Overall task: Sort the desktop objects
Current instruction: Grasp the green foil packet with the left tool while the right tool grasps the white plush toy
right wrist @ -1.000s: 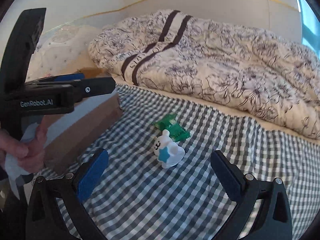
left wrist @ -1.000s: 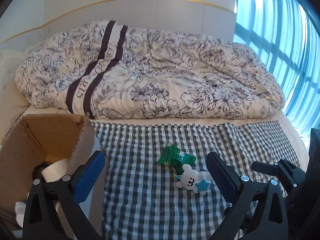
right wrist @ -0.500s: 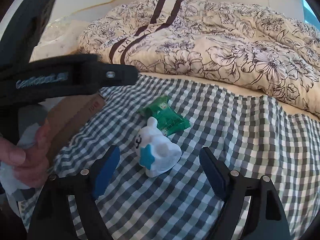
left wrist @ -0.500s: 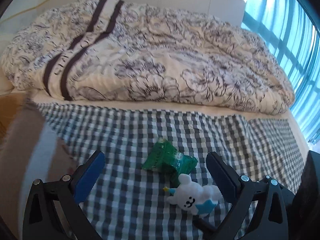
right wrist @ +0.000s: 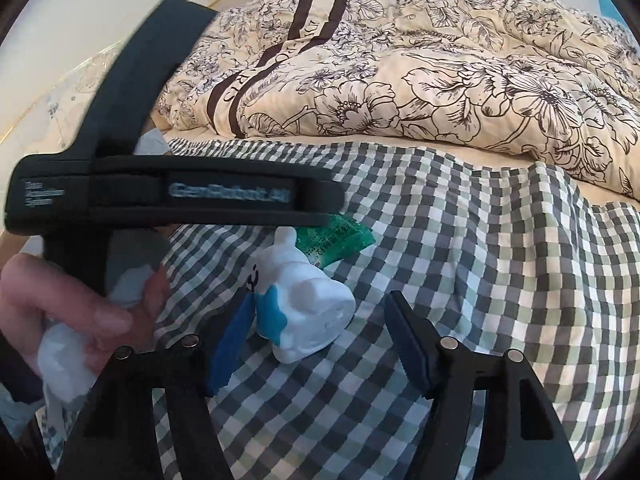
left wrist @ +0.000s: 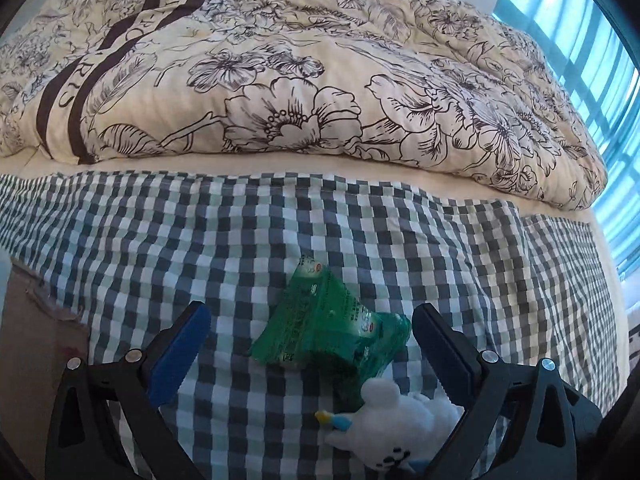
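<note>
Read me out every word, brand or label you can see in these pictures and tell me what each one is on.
"GenRobot.AI", blurred but legible: side of the left gripper.
Small lines left of it: too blurred.
"...RIS", partial, between the brown stripes: floral duvet.
Print and logos on the green packet: too small.
White toy: none.

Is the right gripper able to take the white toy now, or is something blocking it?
Probably yes. The right gripper has the white toy between its closing jaws; nothing blocks it, though the green packet lies close behind.
</note>
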`<state>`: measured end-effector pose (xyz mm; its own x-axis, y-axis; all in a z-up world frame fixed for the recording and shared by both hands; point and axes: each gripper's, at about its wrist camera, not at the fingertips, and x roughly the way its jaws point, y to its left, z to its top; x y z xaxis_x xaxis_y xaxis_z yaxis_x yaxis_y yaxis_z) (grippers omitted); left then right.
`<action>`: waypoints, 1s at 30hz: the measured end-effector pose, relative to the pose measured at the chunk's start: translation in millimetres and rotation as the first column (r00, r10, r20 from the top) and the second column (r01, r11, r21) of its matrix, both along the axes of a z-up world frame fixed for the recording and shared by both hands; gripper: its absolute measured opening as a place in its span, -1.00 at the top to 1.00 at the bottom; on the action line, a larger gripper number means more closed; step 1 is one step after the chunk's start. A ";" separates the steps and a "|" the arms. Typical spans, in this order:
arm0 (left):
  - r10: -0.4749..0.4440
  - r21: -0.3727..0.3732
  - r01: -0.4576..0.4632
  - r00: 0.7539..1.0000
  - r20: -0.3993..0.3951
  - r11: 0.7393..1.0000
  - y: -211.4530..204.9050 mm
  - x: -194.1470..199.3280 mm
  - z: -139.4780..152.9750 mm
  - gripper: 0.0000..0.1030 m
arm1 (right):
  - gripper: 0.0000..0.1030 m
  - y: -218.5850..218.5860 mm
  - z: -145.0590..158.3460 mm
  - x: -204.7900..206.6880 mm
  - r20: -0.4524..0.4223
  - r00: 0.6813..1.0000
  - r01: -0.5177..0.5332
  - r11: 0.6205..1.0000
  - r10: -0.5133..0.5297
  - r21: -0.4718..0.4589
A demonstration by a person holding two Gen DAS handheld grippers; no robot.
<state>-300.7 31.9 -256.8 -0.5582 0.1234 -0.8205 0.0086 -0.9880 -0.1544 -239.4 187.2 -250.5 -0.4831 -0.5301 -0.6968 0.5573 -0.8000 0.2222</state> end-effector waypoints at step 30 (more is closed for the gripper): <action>0.018 0.078 -0.013 0.997 -0.069 0.997 -23.4 27.7 45.5 0.45 | -0.17 -12.9 1.5 6.8 -0.019 0.999 0.033 0.998 -0.032 0.056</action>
